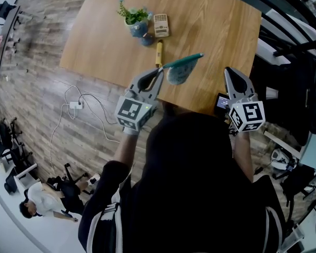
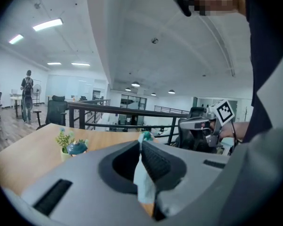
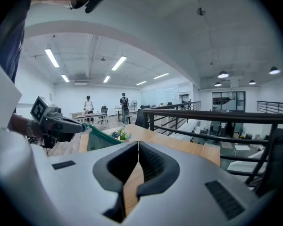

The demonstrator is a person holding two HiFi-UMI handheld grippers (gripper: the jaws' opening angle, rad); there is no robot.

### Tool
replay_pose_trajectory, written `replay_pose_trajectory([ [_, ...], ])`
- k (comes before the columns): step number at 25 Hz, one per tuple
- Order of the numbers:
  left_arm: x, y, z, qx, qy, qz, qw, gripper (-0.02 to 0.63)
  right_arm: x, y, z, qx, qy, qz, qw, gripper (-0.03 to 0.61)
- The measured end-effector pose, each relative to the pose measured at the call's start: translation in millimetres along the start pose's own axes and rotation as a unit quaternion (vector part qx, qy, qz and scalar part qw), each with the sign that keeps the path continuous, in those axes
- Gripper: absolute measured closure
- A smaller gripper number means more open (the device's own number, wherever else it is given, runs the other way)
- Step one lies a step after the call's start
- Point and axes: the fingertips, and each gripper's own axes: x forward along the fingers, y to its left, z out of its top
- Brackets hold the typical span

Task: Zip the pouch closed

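Note:
The teal pouch [image 1: 180, 71] hangs in the air over the near edge of the wooden table [image 1: 105, 41], its top edge stretched out to the right. My left gripper [image 1: 159, 73] is shut on the pouch's left end. In the left gripper view pale teal fabric of the pouch [image 2: 142, 178] is pinched between the closed jaws of the left gripper [image 2: 140, 142]. My right gripper [image 1: 230, 70] is held to the right of the pouch, apart from it and shut on nothing. In the right gripper view the right gripper [image 3: 138, 145] has its jaws together, and the pouch [image 3: 98, 138] is at the left.
At the table's far side stand a small potted plant [image 1: 137, 22], a beige gadget [image 1: 161, 25], a blue-grey round object [image 1: 147, 40] and a yellow pen [image 1: 159, 52]. A dark device [image 1: 221, 103] lies at the near edge. A cable with a white adapter [image 1: 75, 105] lies on the floor to the left.

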Motion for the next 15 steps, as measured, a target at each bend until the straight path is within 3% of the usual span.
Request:
replay_pose_trajectory([
  [5, -16, 18, 9, -0.007, -0.038, 0.059, 0.9975, 0.600, -36, -40, 11, -0.010, -0.037, -0.052, 0.998, 0.566],
  [10, -30, 34, 11, -0.005, -0.046, 0.100, 0.9939, 0.600, -54, -59, 13, -0.020, -0.038, -0.086, 0.995, 0.566],
  [15, -40, 44, 11, -0.004, -0.049, 0.124, 0.9910, 0.600, -56, -55, 13, -0.026, -0.040, -0.087, 0.995, 0.566],
])
